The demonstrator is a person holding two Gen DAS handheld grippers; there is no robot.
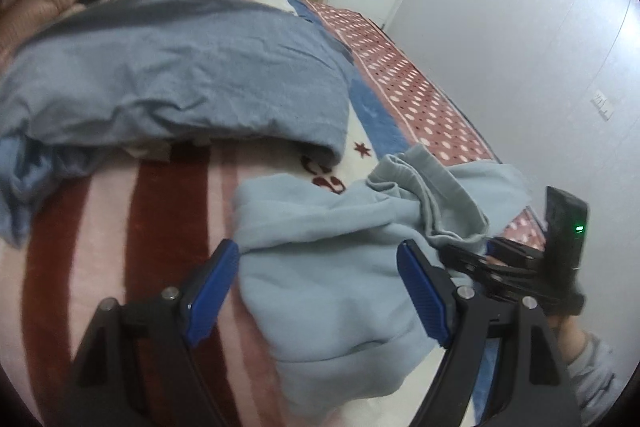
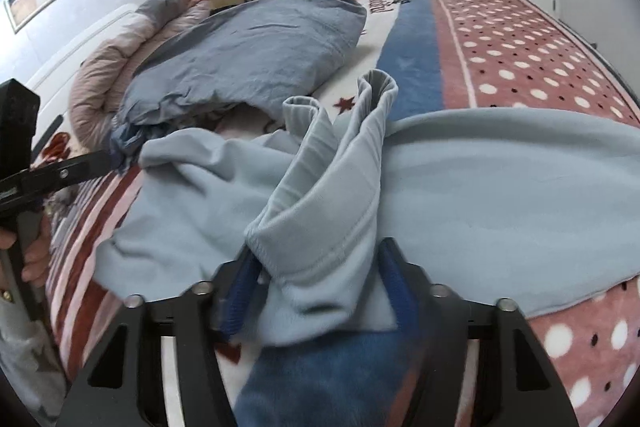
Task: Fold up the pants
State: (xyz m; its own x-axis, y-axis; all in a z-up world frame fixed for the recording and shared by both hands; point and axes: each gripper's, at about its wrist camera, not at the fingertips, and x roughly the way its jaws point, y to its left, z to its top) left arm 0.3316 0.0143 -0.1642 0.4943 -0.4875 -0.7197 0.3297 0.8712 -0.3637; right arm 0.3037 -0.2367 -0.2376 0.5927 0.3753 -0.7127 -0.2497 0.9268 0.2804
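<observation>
The pants [image 1: 320, 251], pale blue and crumpled, are seen at the lower centre of both views, spread on a patterned blanket [image 1: 120, 227] that covers the bed. In the left wrist view, the left gripper [image 1: 318, 291] is held with its jaws wide apart above the cloth, nothing between them being gripped. In the right wrist view, the right gripper [image 2: 316, 291] is set around a folded band of the pants; whether the cloth is pinched cannot be told. A grey-blue pillow [image 2: 248, 59] is seen at upper left.
</observation>
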